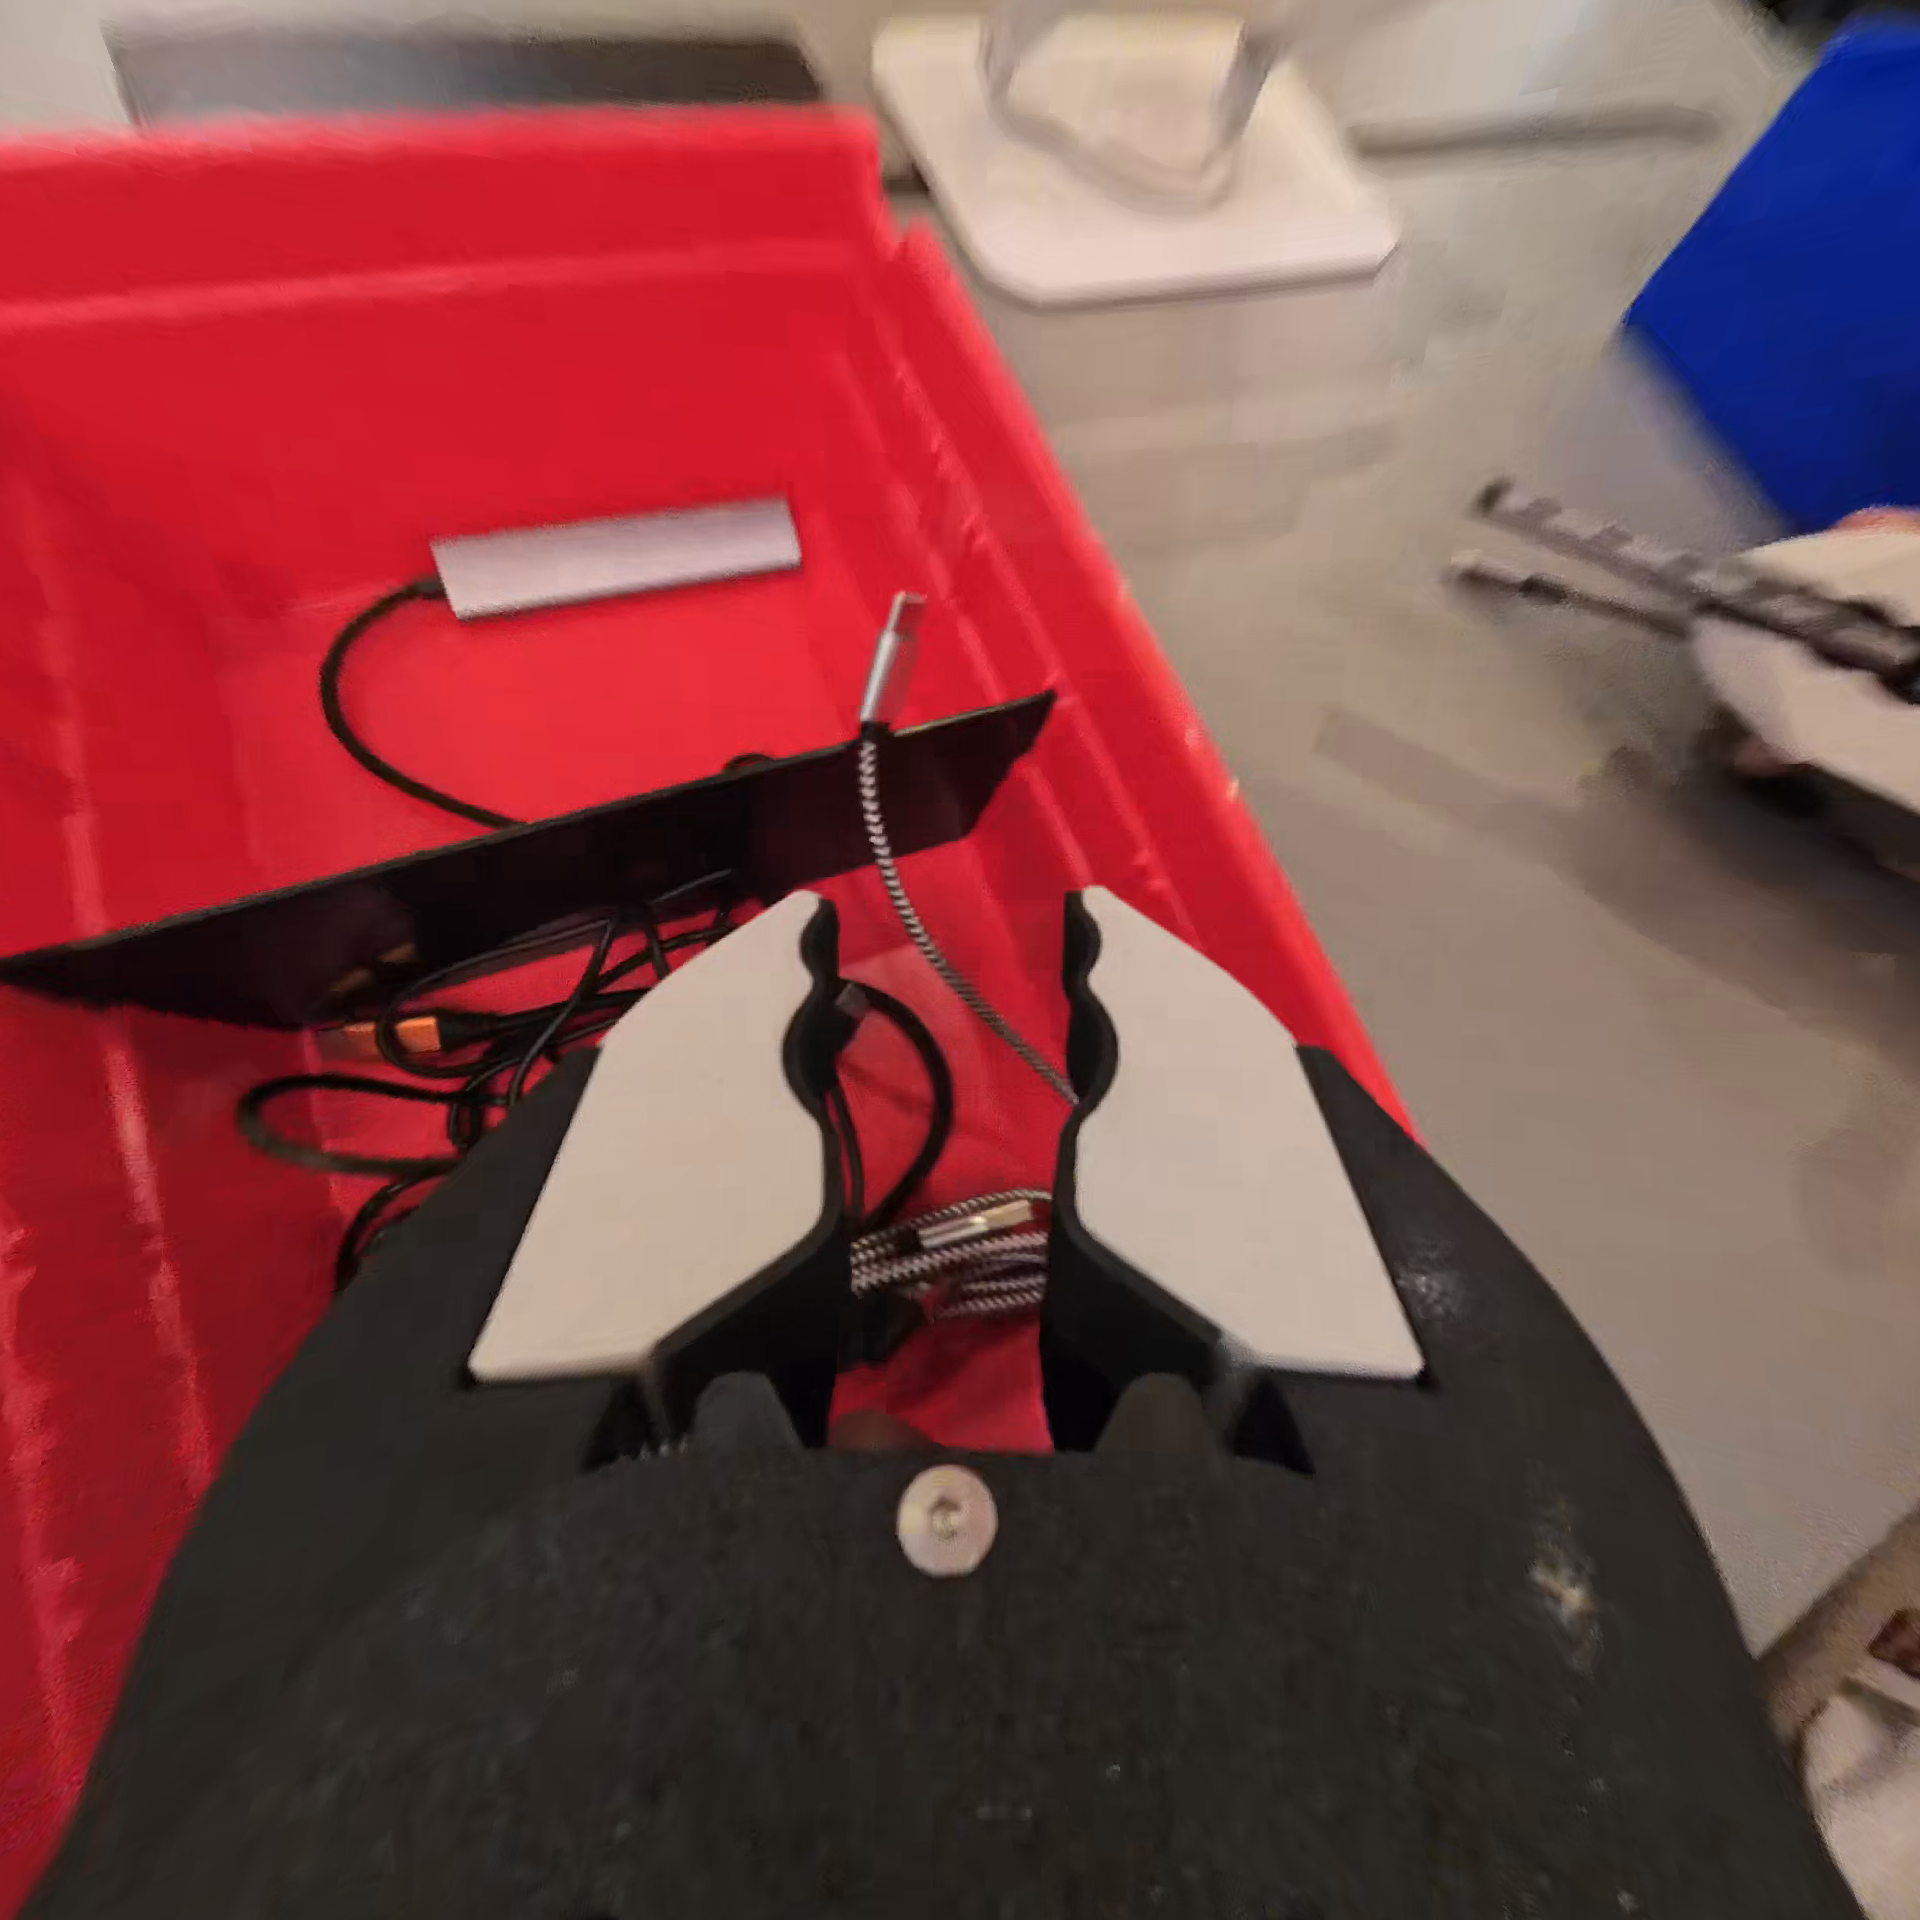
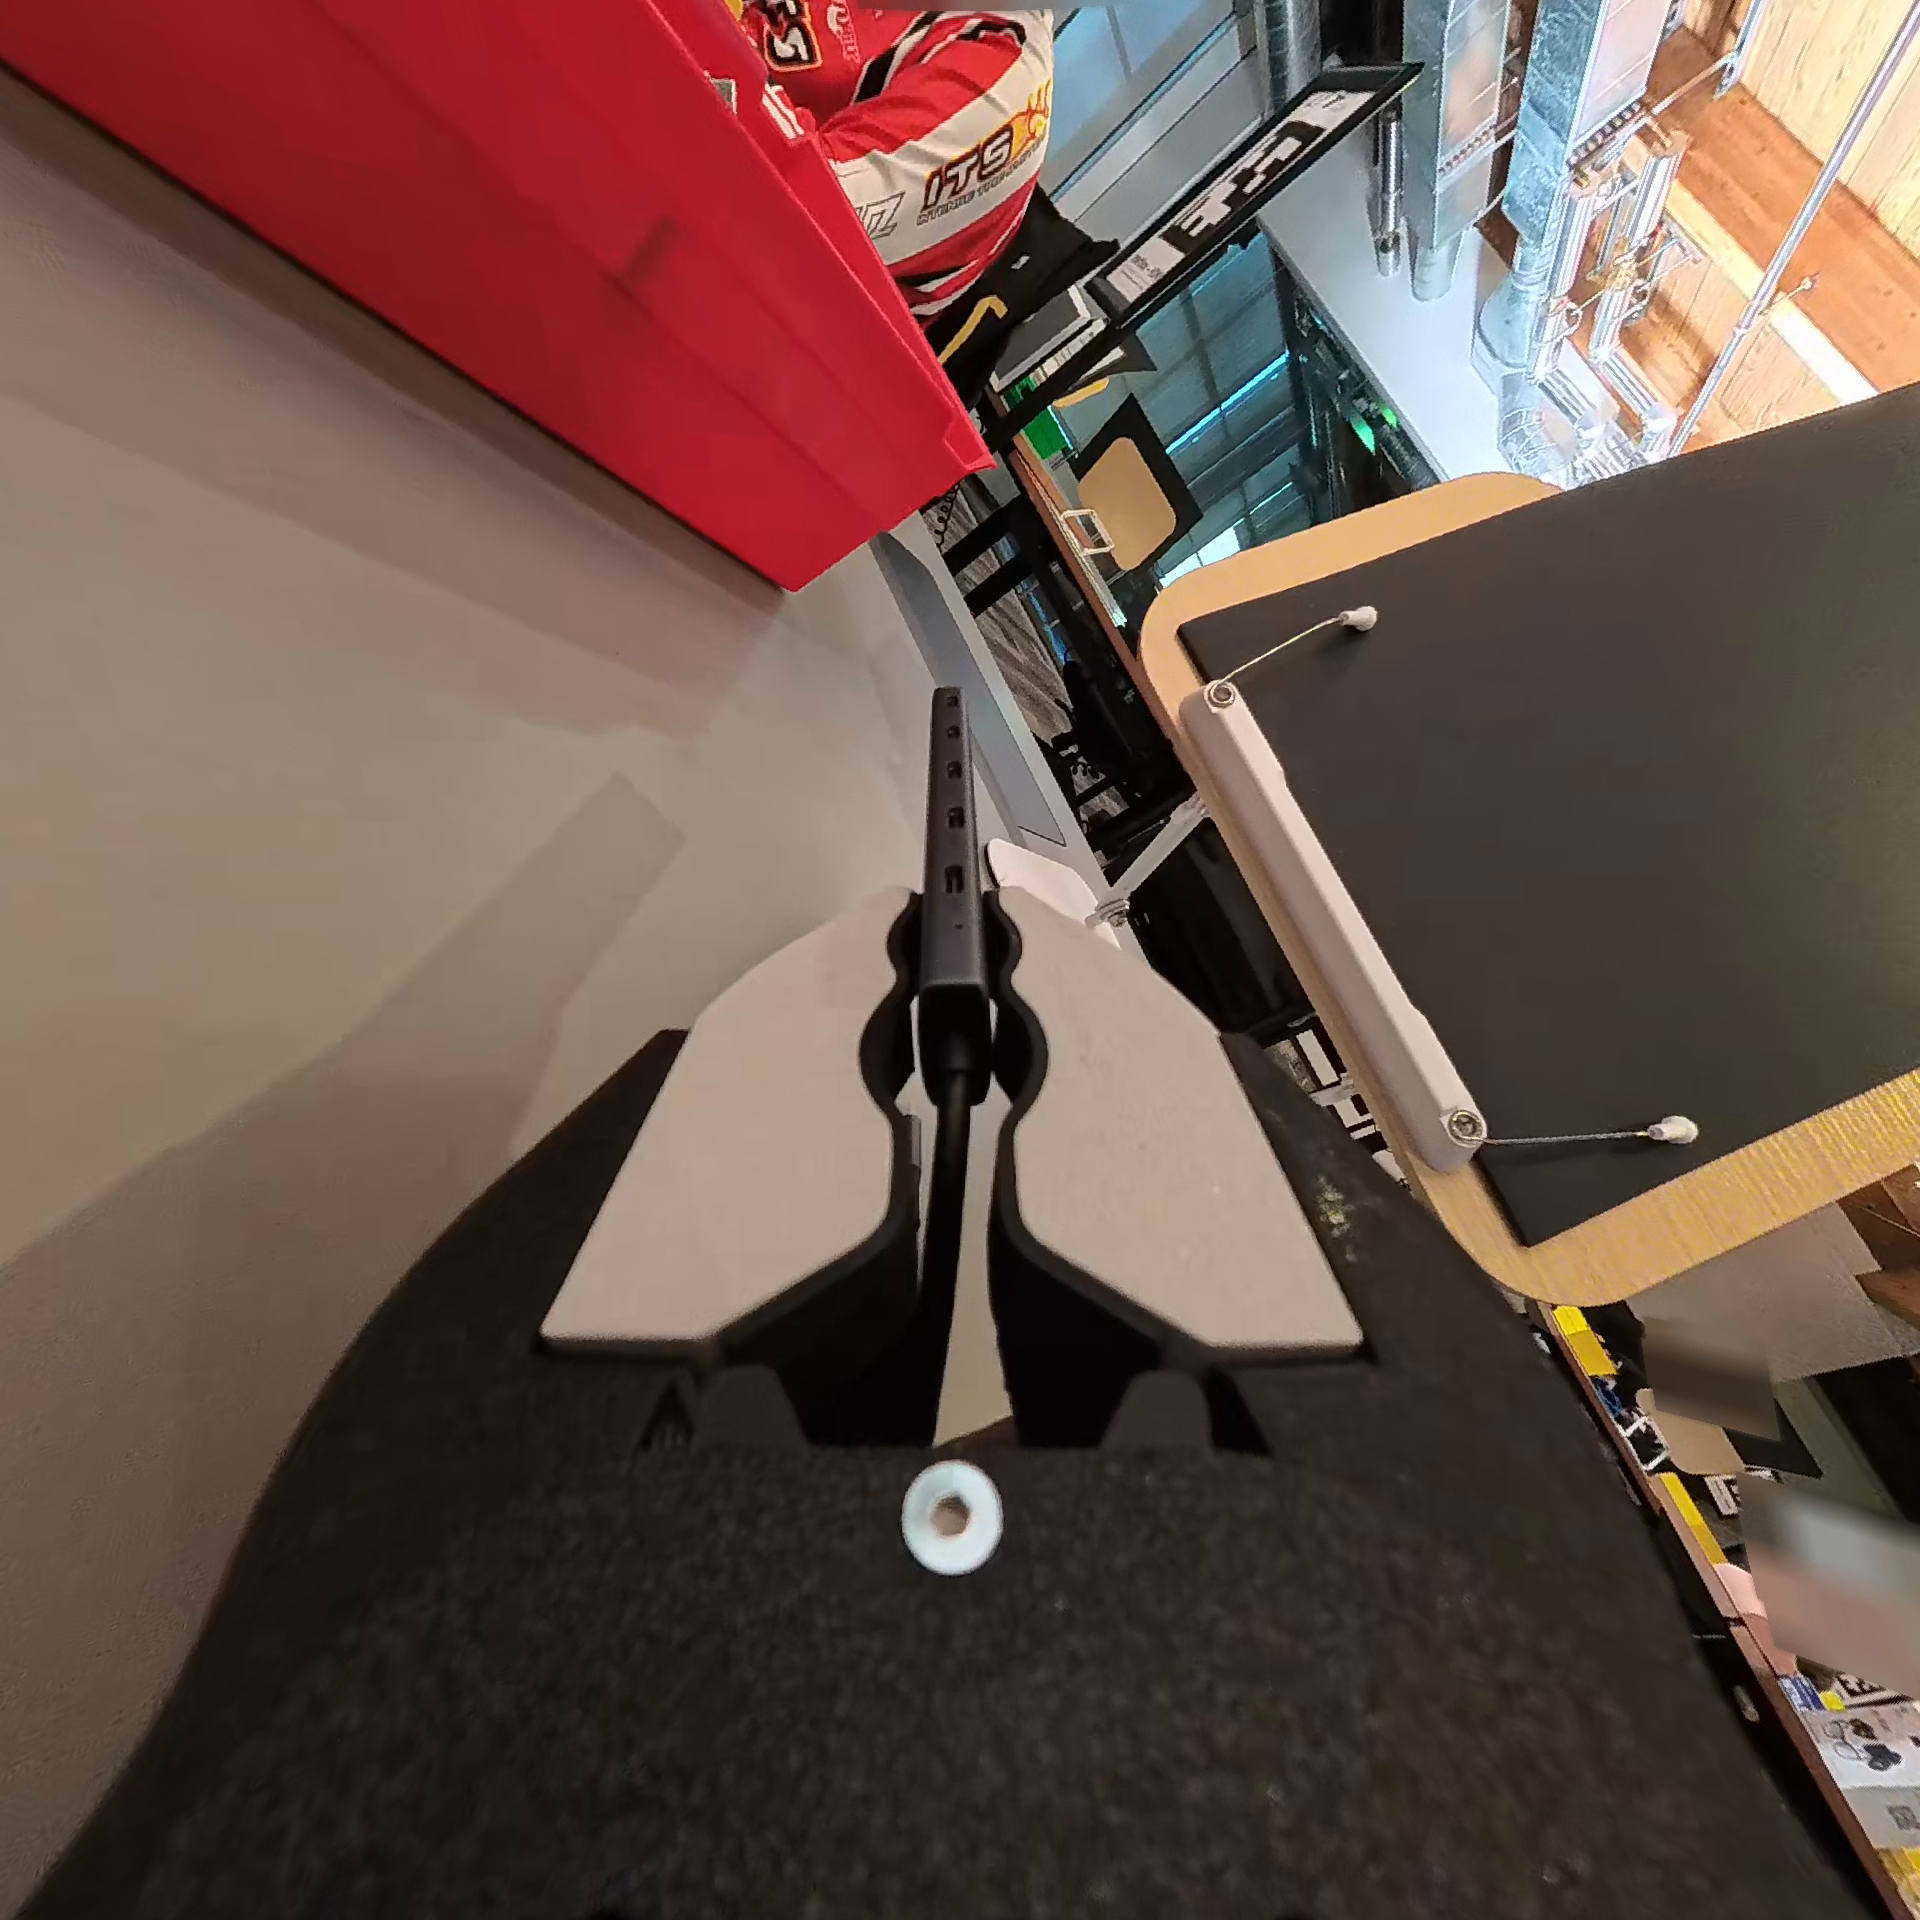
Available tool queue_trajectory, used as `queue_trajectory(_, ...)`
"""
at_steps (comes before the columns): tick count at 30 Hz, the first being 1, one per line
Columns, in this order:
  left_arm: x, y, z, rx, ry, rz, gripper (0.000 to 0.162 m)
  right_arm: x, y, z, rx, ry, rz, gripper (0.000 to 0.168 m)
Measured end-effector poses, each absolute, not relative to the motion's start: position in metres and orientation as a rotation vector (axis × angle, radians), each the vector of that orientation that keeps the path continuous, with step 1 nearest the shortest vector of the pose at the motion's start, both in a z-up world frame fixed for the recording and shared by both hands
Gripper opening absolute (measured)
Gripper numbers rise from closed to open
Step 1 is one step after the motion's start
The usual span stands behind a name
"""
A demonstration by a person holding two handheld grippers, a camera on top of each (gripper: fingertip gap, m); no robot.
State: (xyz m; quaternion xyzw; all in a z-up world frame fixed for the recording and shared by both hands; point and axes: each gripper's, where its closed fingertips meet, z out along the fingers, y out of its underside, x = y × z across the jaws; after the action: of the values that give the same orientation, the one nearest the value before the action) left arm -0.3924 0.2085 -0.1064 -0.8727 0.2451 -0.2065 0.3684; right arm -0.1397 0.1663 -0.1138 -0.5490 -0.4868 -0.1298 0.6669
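My left gripper (image 1: pixel 951 914) is open and hangs over the near right part of a red bin (image 1: pixel 520 312). Under it lie a braided silver-and-black cable (image 1: pixel 883 821) with a metal plug and a tangle of black cables (image 1: pixel 499 1039). A grey hub (image 1: pixel 613 556) lies farther back in the bin, behind a black divider plate (image 1: pixel 623 852). My right gripper (image 2: pixel 956 914) is shut on a dark grey hub (image 2: pixel 951 831), held edge-on with its row of ports showing. The hub's black cable (image 2: pixel 951 1164) runs back between the fingers. The hub is above the grey table (image 2: pixel 312 727), just past the red bin's corner (image 2: pixel 810 520).
A blue bin (image 1: pixel 1808 260) stands at the right and a white stand with a clear container (image 1: pixel 1122 135) at the back. A black board with a wooden rim (image 2: pixel 1558 831) is close on the right. A person's red and white sleeve (image 2: pixel 935 135) shows behind the red bin. Across from one pair of fingers to the other is roughly 25 cm.
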Motion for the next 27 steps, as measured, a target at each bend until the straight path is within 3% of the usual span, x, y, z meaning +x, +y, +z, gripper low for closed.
queue_trajectory(3,-0.384,0.222,-0.138,-2.362,0.682,-0.472,0.04,-0.139,0.166,-0.114,-1.245,-1.097,-0.291,0.01)
queue_trajectory(5,-0.383,0.225,-0.152,-2.418,0.697,-0.413,0.026,-0.139,0.166,-0.114,-1.246,-1.097,-0.29,0.009)
queue_trajectory(6,-0.384,0.226,-0.153,-2.422,0.697,-0.392,0.007,-0.139,0.166,-0.114,-1.246,-1.097,-0.289,0.009)
queue_trajectory(7,-0.384,0.227,-0.146,-2.398,0.687,-0.392,0.004,-0.139,0.166,-0.115,-1.246,-1.098,-0.287,0.009)
queue_trajectory(10,-0.385,0.224,-0.097,-2.243,0.693,-0.388,0.002,-0.139,0.166,-0.114,-1.246,-1.097,-0.282,0.009)
queue_trajectory(20,-0.405,0.197,0.134,-1.705,0.639,-0.394,0.002,-0.136,0.165,-0.11,-1.247,-1.073,-0.247,0.009)
queue_trajectory(27,-0.372,0.165,0.199,-1.525,0.708,-0.558,0.002,-0.135,0.165,-0.108,-1.242,-1.058,-0.248,0.01)
